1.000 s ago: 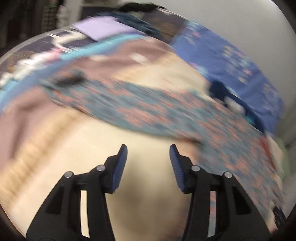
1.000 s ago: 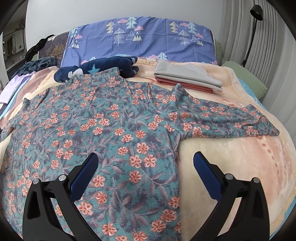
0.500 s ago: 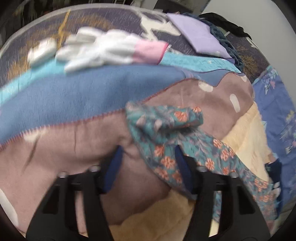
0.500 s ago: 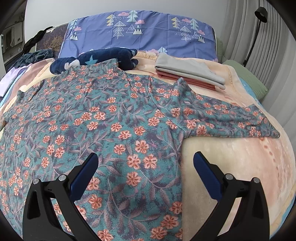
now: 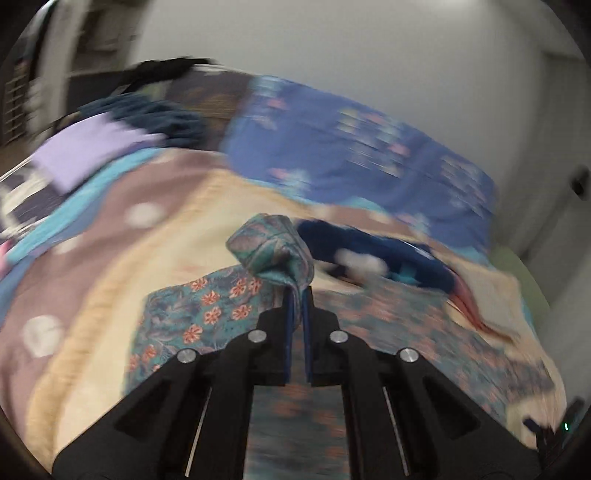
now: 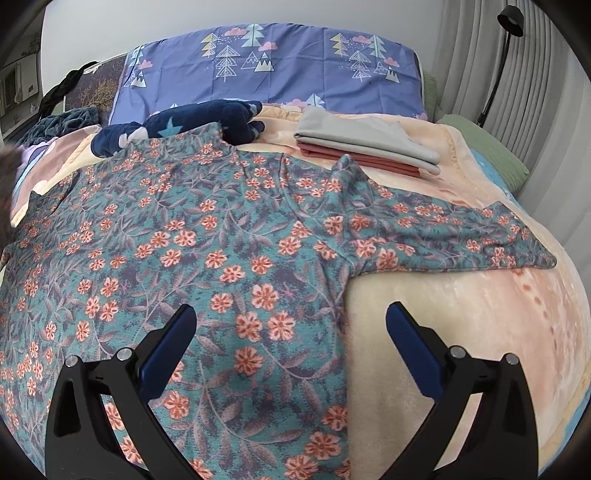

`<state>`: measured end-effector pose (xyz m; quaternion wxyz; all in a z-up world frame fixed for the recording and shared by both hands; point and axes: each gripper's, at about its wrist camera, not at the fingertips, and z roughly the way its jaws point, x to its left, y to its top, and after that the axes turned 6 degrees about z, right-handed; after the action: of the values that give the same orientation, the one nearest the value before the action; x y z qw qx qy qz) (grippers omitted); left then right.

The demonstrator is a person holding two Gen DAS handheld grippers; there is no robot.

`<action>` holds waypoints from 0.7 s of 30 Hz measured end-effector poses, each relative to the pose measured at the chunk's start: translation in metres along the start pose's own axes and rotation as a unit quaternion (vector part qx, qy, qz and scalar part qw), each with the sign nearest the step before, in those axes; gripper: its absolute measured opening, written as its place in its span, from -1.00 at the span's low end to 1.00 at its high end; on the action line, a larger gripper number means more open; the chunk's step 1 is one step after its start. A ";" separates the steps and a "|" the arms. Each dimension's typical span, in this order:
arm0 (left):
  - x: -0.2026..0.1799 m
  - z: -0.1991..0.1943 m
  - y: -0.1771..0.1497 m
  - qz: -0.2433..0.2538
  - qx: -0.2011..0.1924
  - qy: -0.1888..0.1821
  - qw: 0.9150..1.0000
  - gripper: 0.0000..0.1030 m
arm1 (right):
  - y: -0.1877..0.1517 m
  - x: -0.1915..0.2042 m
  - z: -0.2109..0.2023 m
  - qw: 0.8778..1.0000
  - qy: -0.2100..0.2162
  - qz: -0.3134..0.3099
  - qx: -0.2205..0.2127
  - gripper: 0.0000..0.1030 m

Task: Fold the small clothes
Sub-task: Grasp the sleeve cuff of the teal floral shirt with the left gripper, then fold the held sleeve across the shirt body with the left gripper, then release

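My left gripper pinches the shirt sleeve at frame centre — my right gripper gapes wide, low over the shirt.

We note a blue tree-print pillow at the bed's head, a navy star blanket beside it, and a black lamp by the curtain.

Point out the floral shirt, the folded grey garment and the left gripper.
floral shirt [image 6: 221, 251], right wrist view, middle of its body.
folded grey garment [image 6: 354, 138], right wrist view, top layer.
left gripper [image 5: 298, 295], left wrist view, between fingertips.
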<state>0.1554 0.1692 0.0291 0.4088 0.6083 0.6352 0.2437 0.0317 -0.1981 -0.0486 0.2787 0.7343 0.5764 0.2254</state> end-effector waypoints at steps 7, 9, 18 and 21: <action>-0.136 0.058 -0.075 0.138 0.094 -0.057 0.984 0.27 | -0.002 -0.009 -0.002 1.000 0.018 0.006 0.004 0.97; -0.150 0.066 -0.097 0.169 0.123 -0.062 0.976 0.27 | 0.000 -0.011 -0.003 0.999 0.047 0.011 0.007 0.97; -0.098 0.042 -0.110 0.172 0.125 -0.016 0.977 0.17 | 0.049 0.037 0.026 0.957 0.279 0.023 0.076 0.26; -0.099 0.039 -0.111 0.182 0.131 -0.029 0.974 -0.05 | 0.077 0.075 0.058 0.944 0.314 0.013 0.105 0.26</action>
<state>0.1165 0.0502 -0.0599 0.2928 0.7689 0.5280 0.2104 0.1425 -0.1479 -0.0392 0.0021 0.6591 0.6452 0.3865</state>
